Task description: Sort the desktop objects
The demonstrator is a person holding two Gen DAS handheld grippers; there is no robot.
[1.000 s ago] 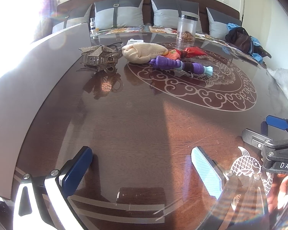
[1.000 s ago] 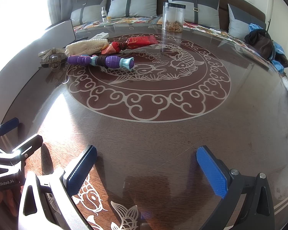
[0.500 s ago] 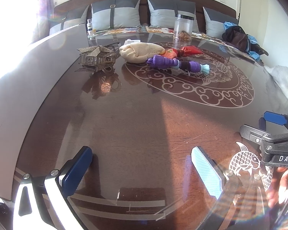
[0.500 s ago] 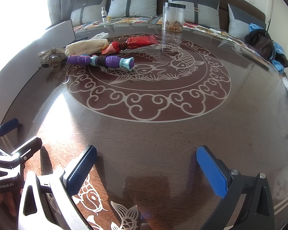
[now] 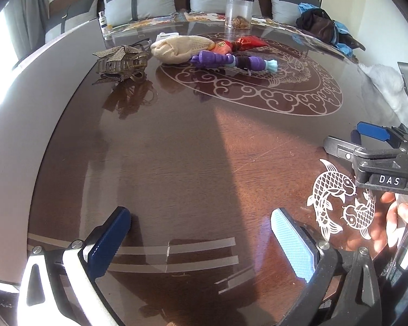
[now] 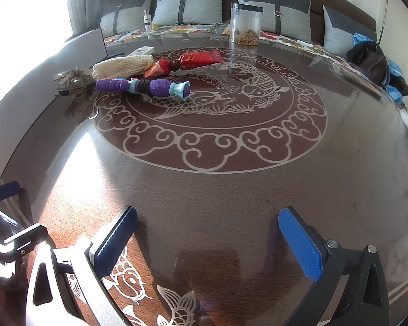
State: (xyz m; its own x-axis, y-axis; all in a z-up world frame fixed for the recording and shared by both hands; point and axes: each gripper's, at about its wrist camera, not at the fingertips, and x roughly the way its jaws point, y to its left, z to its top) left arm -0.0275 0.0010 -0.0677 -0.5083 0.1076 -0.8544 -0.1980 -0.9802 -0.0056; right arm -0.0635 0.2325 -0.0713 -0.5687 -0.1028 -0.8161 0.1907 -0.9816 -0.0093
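Note:
A purple and light-blue toy (image 5: 232,62) (image 6: 142,86) lies on the far left part of the glass-topped table (image 5: 193,146) (image 6: 231,190). Behind it lie a cream knitted glove (image 5: 181,47) (image 6: 122,65), a red snack packet (image 5: 247,42) (image 6: 193,59) and a brown hair claw clip (image 5: 119,63) (image 6: 73,81). My left gripper (image 5: 201,240) is open and empty over the near table edge. My right gripper (image 6: 209,240) is open and empty, also near the front edge, to the right of the left one.
A clear jar (image 5: 238,11) (image 6: 244,24) stands at the table's far side. A small white bottle (image 5: 103,23) (image 6: 147,20), a white box (image 6: 141,51), grey cushions (image 6: 187,4) and dark bags (image 5: 321,25) (image 6: 370,59) lie beyond.
The left wrist view has swung to the left and tilted slightly; the objects sit further right in it. The right gripper has barely moved. Both stay open.

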